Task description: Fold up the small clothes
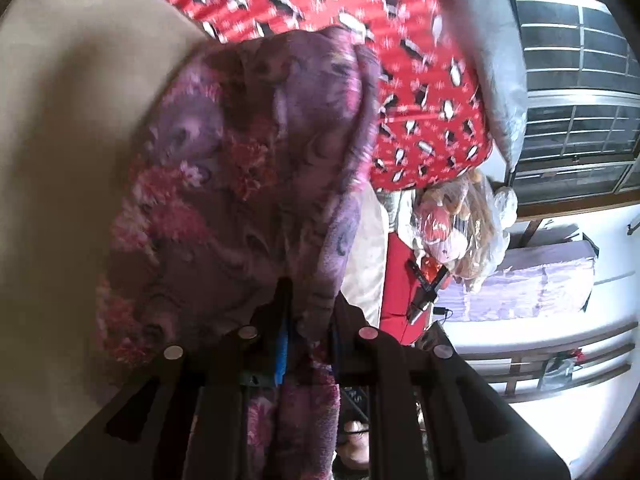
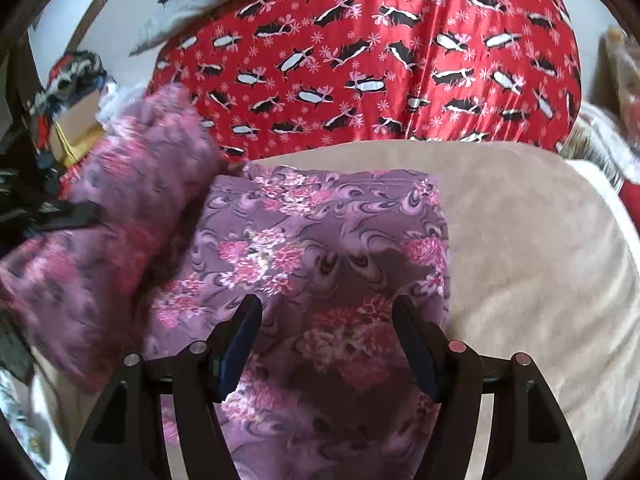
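The left gripper point(image 1: 306, 320) points downward, clamped on a lifted fold of the purple floral garment point(image 2: 320, 248). The right gripper point(image 2: 326, 344), jaws apart, hovers above the garment's flat part on the beige blanket point(image 2: 540, 260).

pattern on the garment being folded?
Purple garment with pink flower clusters and dark swirls; clearest in the right wrist view.

A red cloth printed with penguins point(image 2: 360, 64) lies along the far edge of the beige bed surface point(image 2: 540, 248), with a grey pillow point(image 1: 496, 80) just behind it. Off the bed's right side sits a clear plastic bag of soft toys point(image 1: 456, 232) near a barred window point(image 1: 576, 92). A cardboard box point(image 2: 76, 124) stands beyond the left edge.
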`<state>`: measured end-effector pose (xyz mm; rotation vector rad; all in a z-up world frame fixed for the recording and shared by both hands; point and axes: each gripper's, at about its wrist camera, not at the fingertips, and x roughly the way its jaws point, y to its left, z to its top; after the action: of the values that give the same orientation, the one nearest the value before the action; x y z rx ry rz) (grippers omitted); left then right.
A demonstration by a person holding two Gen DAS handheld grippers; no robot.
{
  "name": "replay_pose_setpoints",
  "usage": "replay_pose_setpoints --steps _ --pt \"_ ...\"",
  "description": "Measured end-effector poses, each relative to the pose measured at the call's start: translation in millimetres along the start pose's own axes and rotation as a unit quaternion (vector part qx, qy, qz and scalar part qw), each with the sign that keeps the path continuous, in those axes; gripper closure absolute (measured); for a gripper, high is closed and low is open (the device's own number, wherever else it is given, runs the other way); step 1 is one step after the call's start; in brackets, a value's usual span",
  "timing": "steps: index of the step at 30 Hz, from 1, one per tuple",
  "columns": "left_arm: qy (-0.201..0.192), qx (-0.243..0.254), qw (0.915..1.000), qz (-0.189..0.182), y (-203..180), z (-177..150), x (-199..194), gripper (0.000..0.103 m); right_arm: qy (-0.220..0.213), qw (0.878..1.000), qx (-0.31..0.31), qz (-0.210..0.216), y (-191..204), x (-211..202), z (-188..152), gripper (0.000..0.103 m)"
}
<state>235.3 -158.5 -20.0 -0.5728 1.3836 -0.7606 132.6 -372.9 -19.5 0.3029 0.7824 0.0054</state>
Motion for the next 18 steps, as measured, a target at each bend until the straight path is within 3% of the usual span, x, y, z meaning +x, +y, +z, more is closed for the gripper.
replay_pose_setpoints --steps 6,18 --pt "0.029 -0.007 0.9996 0.0 -13.6 -13.5 46.0 0.091 0.005 1.0 -0.014 0.007 -4.9 -3.8 -6.1 0.034" --pt "0.052 -0.019 0.9976 0.041 -21.3 -21.3 103.6 0.091 0.013 1.0 0.01 0.02 -40.0 -9.8 -26.0 0.034"
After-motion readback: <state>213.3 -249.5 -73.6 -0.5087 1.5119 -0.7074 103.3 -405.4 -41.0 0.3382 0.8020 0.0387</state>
